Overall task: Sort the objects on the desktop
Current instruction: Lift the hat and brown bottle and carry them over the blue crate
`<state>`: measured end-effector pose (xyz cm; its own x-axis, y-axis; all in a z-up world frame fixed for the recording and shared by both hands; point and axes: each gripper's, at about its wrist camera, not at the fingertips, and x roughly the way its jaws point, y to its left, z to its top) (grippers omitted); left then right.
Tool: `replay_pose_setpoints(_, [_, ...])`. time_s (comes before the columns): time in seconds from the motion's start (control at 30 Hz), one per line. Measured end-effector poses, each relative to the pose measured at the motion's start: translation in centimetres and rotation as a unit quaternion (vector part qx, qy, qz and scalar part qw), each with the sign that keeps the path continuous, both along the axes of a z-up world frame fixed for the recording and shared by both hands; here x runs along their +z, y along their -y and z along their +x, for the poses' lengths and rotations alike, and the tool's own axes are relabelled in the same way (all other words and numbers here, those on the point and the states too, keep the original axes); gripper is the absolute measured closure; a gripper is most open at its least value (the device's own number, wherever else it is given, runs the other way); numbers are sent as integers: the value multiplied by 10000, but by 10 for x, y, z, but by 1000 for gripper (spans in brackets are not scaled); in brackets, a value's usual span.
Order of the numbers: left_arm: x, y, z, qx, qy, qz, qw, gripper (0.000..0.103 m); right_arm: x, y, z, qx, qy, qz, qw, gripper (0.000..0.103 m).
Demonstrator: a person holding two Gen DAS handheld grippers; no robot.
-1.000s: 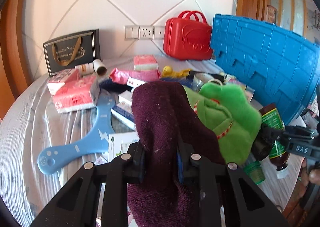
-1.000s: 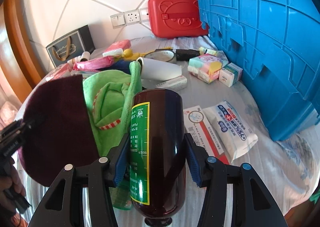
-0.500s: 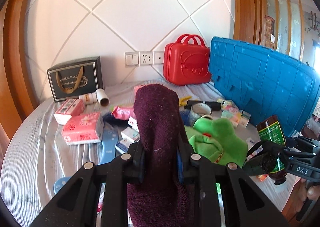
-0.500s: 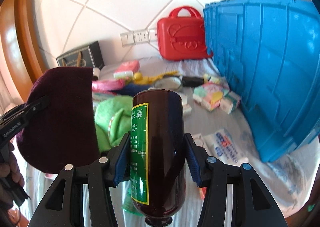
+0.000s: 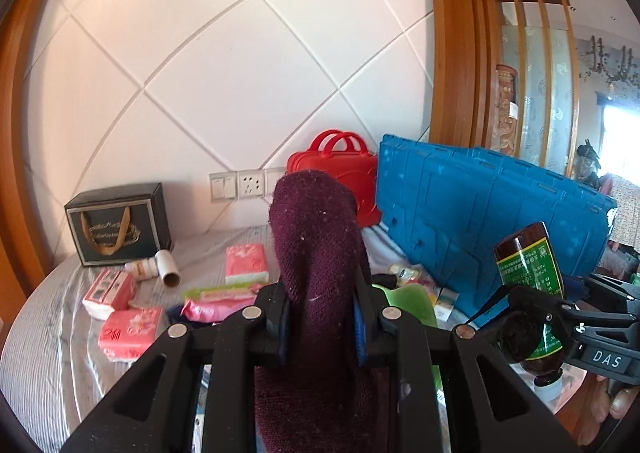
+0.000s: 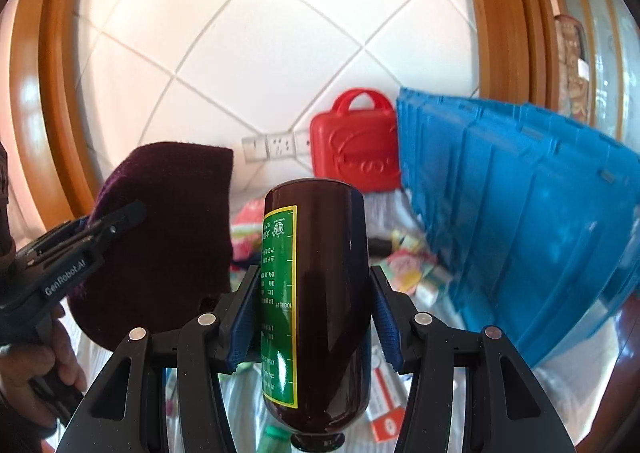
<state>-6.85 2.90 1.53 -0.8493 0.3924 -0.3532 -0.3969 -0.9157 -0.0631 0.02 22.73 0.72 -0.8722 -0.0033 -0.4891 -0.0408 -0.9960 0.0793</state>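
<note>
The left gripper (image 5: 320,327) was clamped tight on a dark red knitted sock (image 5: 316,237), which stood up between the pads and drooped below them. The right gripper (image 6: 314,319) was part closed around a brown bottle (image 6: 316,293) with a green label, base forward and cap hanging down — gripped at mid-body, probably for balance. Both items were held clear above the cluttered table (image 5: 48,353). A blue crate (image 6: 520,213) stood along the table's right edge, beside a red case (image 5: 340,169) at the back; it looked the likely destination — carriage at this height would suit clearing its wall.
</note>
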Motion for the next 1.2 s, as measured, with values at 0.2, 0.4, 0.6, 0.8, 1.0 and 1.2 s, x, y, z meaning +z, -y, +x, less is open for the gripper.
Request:
replay_pose_setpoints(0.2, [17,-17,-1,-124,-103,82,9998,80,27,-8,4,-100,-268,77,9996,52])
replay_pose_setpoints(0.4, [36,-32,2,-230,-222,129,9994,80,57,-19,12,-172,-513,114,9985,52])
replay_pose_setpoints(0.6, [58,-47,8,-309,-410,174,9985,80,84,-29,12,-201,-652,116,9976,52])
replay_pose_setpoints(0.8, [78,-56,10,-329,-541,271,9976,80,113,-41,16,-214,-862,76,9960,52])
replay_pose_setpoints(1.0, [100,-72,11,-478,-628,344,9963,80,136,-53,17,-280,-1028,127,9942,52])
replay_pose_setpoints(1.2, [134,-93,19,-628,-898,373,9933,80,163,-71,21,-346,-1268,110,9913,52])
